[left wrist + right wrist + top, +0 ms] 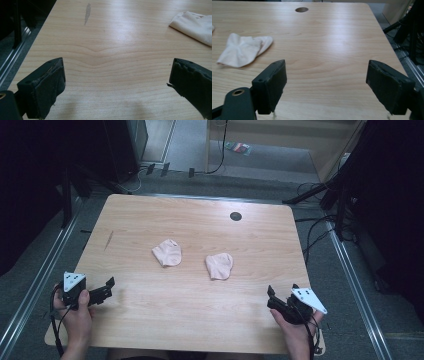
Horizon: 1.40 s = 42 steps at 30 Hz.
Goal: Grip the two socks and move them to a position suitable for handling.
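Socks, two, pale pink, lying crumpled and flat near the middle of the worktop, side by side but apart: left sock a little farther from the person, right sock slightly nearer. Neither sock touches a gripper. Worktop: light wood grain, rounded corners, with a round dark grommet hole toward the far right and a thin dark streak toward the far left. Left gripper: held in the person's left hand at the near left edge of the worktop, white three-cornered plate on top, well apart from both socks. In the left gripper view its fingers stand wide apart with bare wood between them, and a sock lies ahead at the upper right. Right gripper: held in the right hand at the near right corner, likewise capped with a white plate, also well clear of the socks. In the right gripper view its fingers are spread wide over bare wood, with a sock ahead to the left and the grommet hole beyond. Surroundings: grey floor, metal rails along both sides of the worktop, black cables trailing at the right, dark stands at both far corners.
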Each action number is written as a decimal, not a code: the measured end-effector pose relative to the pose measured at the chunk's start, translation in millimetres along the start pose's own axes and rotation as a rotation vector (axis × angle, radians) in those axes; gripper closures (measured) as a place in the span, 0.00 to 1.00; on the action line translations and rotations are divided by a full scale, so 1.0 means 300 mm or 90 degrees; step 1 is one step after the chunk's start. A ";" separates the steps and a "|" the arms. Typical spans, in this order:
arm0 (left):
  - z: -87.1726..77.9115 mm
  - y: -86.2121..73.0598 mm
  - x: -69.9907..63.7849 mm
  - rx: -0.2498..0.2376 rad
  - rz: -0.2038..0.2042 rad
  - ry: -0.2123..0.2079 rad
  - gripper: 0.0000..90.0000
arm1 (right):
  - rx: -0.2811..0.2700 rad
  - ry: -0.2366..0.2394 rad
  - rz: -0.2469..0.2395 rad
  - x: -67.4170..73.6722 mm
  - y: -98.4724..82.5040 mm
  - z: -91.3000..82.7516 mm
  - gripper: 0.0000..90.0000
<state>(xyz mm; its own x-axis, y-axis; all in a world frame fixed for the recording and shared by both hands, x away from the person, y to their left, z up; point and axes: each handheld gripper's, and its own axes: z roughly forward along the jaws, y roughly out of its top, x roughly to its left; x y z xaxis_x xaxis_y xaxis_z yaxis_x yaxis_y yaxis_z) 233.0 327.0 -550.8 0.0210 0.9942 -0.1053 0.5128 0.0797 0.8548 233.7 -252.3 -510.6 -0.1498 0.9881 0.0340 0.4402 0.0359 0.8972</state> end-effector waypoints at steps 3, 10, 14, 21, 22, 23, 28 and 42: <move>-0.001 0.000 -0.002 0.001 0.004 0.004 0.01 | 0.007 0.016 -0.027 0.049 0.025 0.012 0.21; 0.002 0.000 -0.004 0.002 0.005 0.008 0.01 | 0.016 0.051 -0.043 0.143 0.086 0.058 0.25; 0.001 0.001 0.001 0.005 -0.001 0.005 0.01 | 0.029 0.081 -0.054 0.198 0.116 0.112 0.29; 0.001 0.001 0.003 0.003 -0.005 0.004 0.01 | 0.049 0.125 -0.064 0.304 0.142 0.218 0.36; 0.001 0.001 0.003 0.003 -0.006 0.003 0.01 | 0.052 0.133 -0.072 0.318 0.144 0.230 0.37; 0.001 0.001 0.003 0.003 -0.006 0.003 0.01 | 0.056 0.135 -0.076 0.334 0.145 0.242 0.37; 0.003 0.001 0.005 0.006 -0.009 0.000 0.01 | 0.087 0.154 -0.079 0.395 0.140 0.313 0.40; 0.004 0.002 0.004 0.008 -0.004 0.000 0.01 | 0.167 0.147 -0.116 0.496 0.062 0.435 0.59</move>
<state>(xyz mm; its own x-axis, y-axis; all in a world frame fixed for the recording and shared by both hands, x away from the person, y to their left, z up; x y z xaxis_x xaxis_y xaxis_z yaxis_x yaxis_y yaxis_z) 234.3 328.0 -551.1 0.0179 0.9937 -0.1110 0.5240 0.0853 0.8475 335.0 -85.0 -546.4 -0.4281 0.9037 0.0100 0.5947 0.2733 0.7561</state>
